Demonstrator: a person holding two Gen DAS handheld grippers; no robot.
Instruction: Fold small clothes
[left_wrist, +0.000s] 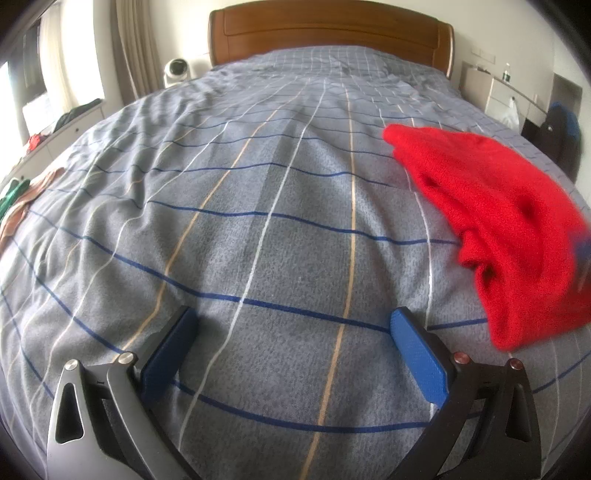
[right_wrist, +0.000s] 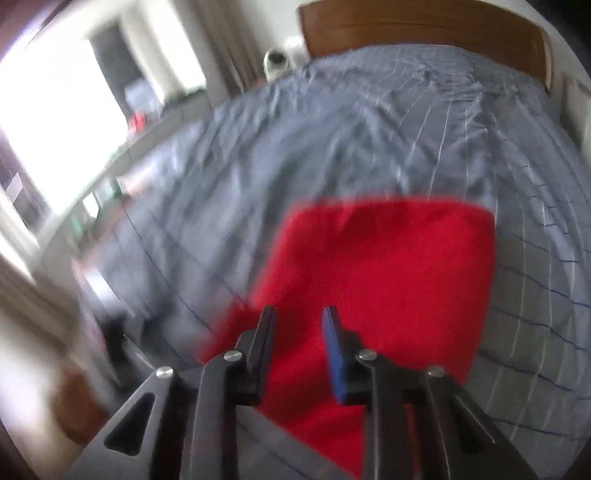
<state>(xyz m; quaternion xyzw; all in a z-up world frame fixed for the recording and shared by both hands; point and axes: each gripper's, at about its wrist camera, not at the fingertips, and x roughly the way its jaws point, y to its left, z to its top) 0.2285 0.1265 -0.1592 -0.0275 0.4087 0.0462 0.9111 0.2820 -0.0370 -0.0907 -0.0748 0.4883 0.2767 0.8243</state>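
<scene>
A red knit garment (left_wrist: 498, 221) lies bunched on the right side of the grey checked bedcover (left_wrist: 258, 221). My left gripper (left_wrist: 293, 317) hovers open over bare cover, left of the garment, with nothing between its blue pads. In the blurred right wrist view the red garment (right_wrist: 388, 266) is spread on the cover just beyond my right gripper (right_wrist: 299, 312). Its jaws stand a narrow gap apart, and red cloth shows through the gap. The pads do not press on it.
A wooden headboard (left_wrist: 328, 33) closes the far end of the bed. Green and tan clothes (left_wrist: 14, 199) lie at the bed's left edge. A white round device (left_wrist: 177, 72) stands at the back left, a nightstand (left_wrist: 509, 92) and a dark bag (left_wrist: 561, 136) at the right.
</scene>
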